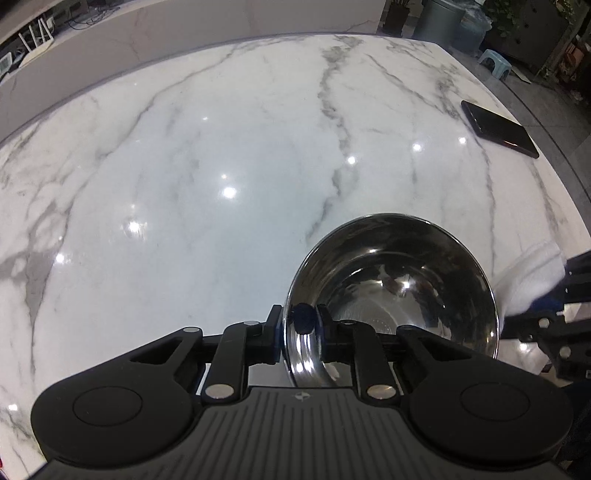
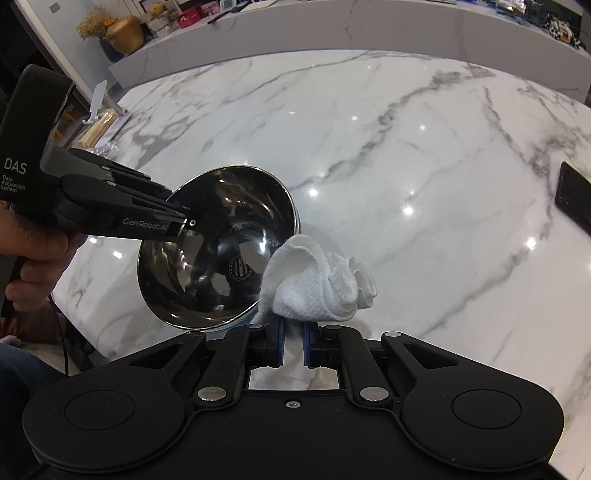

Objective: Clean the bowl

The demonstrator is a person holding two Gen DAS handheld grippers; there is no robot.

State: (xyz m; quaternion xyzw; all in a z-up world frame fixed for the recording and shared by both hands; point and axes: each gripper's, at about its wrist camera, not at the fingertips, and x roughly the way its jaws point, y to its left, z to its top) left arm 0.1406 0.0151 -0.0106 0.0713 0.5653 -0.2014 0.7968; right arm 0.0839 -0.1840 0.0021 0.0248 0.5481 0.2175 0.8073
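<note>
A shiny steel bowl (image 1: 391,291) is held tilted above the white marble table. My left gripper (image 1: 299,325) is shut on the bowl's rim, one finger inside and one outside. In the right wrist view the bowl (image 2: 218,251) faces me with its opening, and the left gripper (image 2: 184,221) clamps its upper left rim. My right gripper (image 2: 293,345) is shut on a bunched white cloth (image 2: 317,284), which sits just beside the bowl's lower right rim. The cloth (image 1: 528,277) also shows right of the bowl in the left wrist view.
A black phone (image 1: 498,129) lies near the table's right edge, also seen in the right wrist view (image 2: 574,195). A grey raised ledge (image 2: 332,33) runs along the table's far side. Packaged items (image 2: 98,125) sit at the table's far left corner.
</note>
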